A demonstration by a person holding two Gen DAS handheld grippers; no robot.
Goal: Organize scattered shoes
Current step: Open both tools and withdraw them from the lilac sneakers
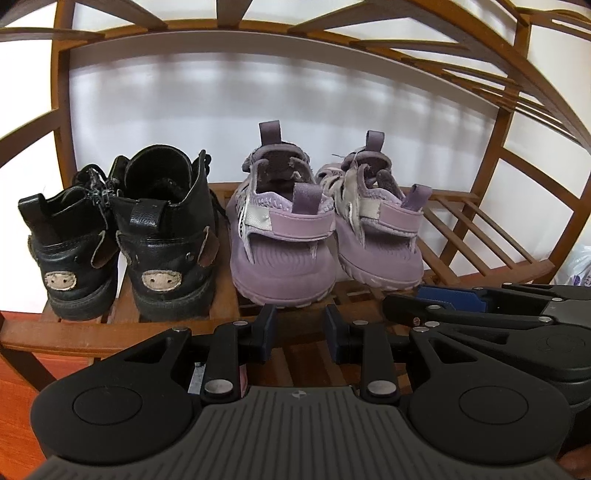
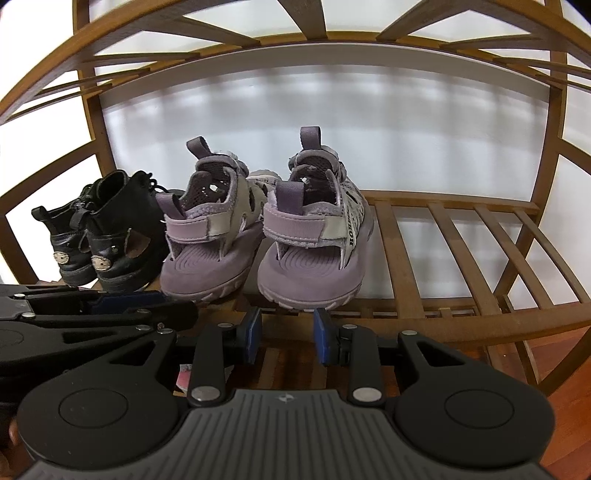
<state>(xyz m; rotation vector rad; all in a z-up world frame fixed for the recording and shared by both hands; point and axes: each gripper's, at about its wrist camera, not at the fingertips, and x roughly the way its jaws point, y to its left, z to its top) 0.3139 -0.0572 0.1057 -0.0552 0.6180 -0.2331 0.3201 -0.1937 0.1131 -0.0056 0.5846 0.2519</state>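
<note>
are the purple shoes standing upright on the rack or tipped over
Upright. Both purple shoes rest on their soles on the rack's slats, side by side, heels toward the cameras.

A wooden shoe rack [image 2: 458,236] of brown slats stands against a plain white wall [image 2: 369,140]. Its slatted shelf runs from the left edge to the right edge, with another slatted tier [image 1: 332,29] overhead and crossed braces at each side. Soft light falls in pale bands across the wall. Reddish-brown wood floor [image 2: 569,428] shows below the rack's right corner.
</note>
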